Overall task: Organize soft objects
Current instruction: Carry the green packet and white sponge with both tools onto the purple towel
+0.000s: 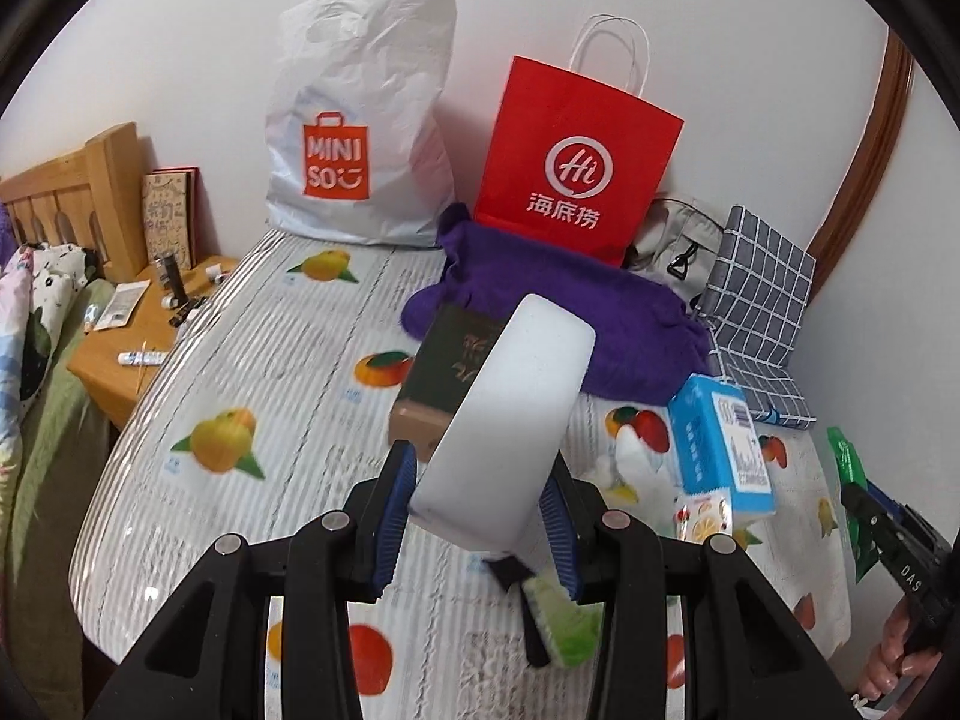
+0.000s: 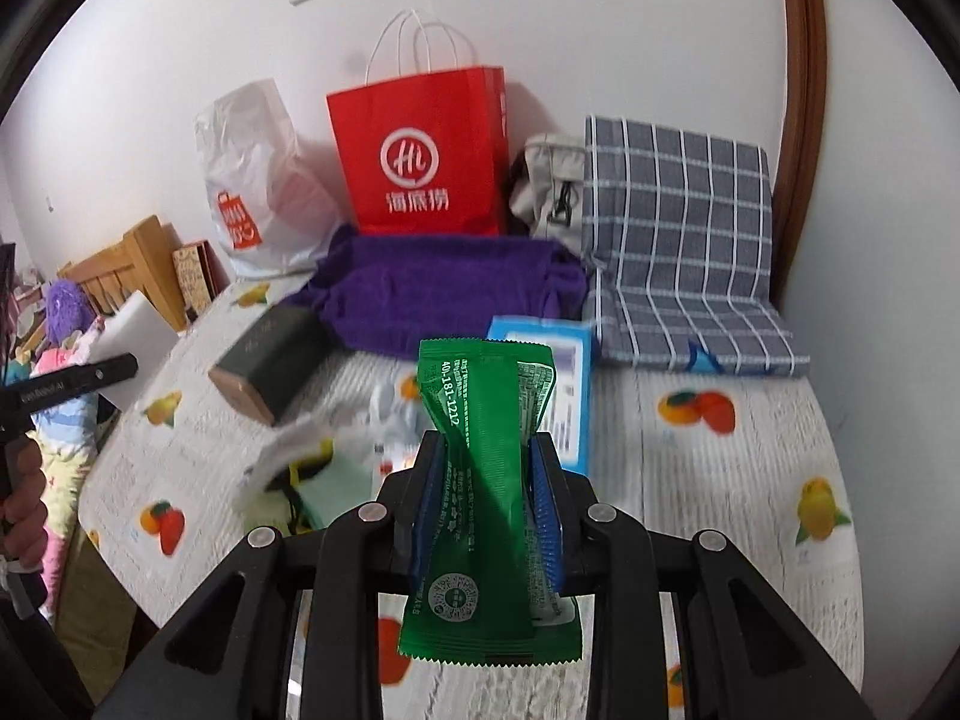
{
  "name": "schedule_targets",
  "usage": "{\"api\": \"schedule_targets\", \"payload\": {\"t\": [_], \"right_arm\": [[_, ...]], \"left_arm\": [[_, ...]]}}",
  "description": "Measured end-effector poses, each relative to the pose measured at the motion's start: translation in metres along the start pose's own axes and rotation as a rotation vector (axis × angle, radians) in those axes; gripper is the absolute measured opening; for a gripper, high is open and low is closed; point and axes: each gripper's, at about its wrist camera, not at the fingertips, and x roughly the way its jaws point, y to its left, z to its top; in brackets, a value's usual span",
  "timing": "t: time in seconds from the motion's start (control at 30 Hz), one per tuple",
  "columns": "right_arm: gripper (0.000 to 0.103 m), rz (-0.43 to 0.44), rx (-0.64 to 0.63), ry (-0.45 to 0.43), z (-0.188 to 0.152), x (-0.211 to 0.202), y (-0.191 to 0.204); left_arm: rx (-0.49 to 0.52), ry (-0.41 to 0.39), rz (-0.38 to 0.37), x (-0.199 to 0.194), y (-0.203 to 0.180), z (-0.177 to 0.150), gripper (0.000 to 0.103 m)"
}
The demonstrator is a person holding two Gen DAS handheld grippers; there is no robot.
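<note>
- Landmark: the red paper bag (image 1: 579,156) standing against the wall at the back of the table (image 1: 282,360); I place everything off it.
- Far left of the red bag the white plastic bag (image 1: 360,120) leans on the wall, slumped but upright, likely a place to drop soft things.
- In front of the red bag and slightly left, my left gripper (image 1: 480,501) pinches a white foam block (image 1: 516,414) by its lower end, so the block sticks up and away from me, clear of the table.
- Behind the block, between it and the red bag, sit a dark green box (image 1: 444,360) and the purple towel (image 1: 570,312), which touches the bag's foot.
- Right of the red bag's base lies the blue tissue pack (image 1: 720,444), near the checked cushion (image 1: 756,300) propped at the wall.
- Furthest right, my right gripper (image 2: 486,501) is pressed onto a green sachet (image 2: 486,480), squeezing its waist so both ends flare; gripping mid-length keeps the limp packet from drooping.
- Both soft items are aloft, not yet sorted; I judge a bag is next.
</note>
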Motion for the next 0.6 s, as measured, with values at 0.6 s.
{"api": "schedule_targets", "payload": {"t": [0.6], "right_arm": [[0.028,0.012,0.014,-0.033,0.081,0.059,-0.003]], "left_arm": [[0.004,-0.015,-0.012,0.056,-0.015,0.070,0.039]]}}
